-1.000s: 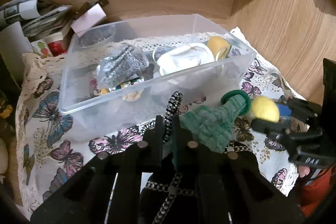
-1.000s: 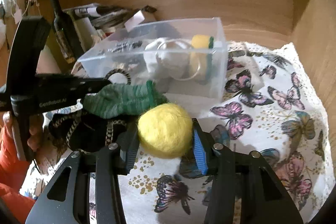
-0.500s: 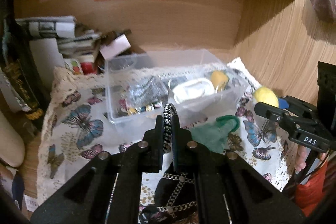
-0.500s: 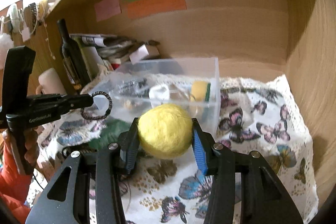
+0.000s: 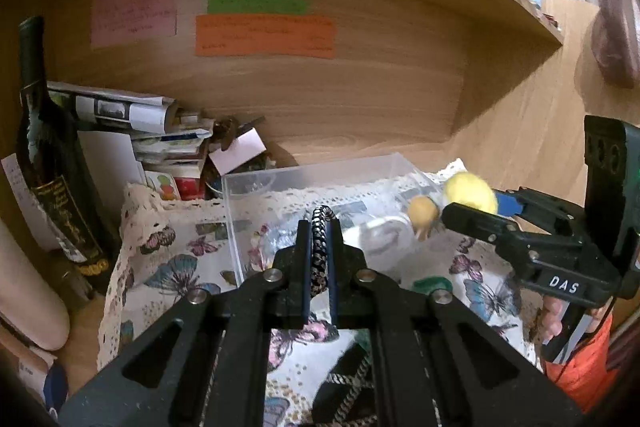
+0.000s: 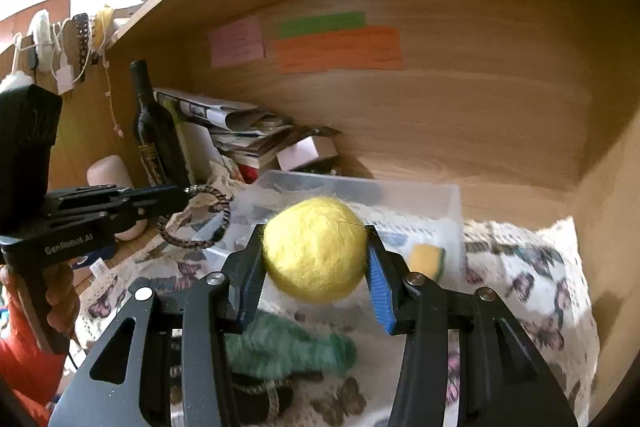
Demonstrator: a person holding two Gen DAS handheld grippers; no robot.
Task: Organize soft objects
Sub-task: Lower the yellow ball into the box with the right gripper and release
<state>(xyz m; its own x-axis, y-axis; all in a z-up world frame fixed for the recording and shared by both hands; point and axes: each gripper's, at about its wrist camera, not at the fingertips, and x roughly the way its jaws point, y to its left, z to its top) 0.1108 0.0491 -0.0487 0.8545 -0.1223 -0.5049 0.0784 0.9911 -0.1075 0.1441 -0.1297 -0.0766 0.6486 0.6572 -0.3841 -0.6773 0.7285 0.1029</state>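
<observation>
My left gripper is shut on a black-and-white braided hair tie, raised in front of the clear plastic box. From the right wrist view the same hair tie hangs as a loop off the left gripper. A fuzzy yellow ball sits pinched between the blue pads of my right gripper, held above the box. The left wrist view shows the ball at the right. A green knitted piece and a dark pouch lie on the butterfly cloth below.
The box holds a yellow sponge, white items and a foil packet. A wine bottle, stacked papers and a small white carton crowd the back left. Wooden walls close the alcove behind and at right; a shelf runs overhead.
Both grippers have risen and tilted up, keeping their loads. The hair tie has come up off the green knitted piece, which has stayed on the cloth. More of the back wall shows.
</observation>
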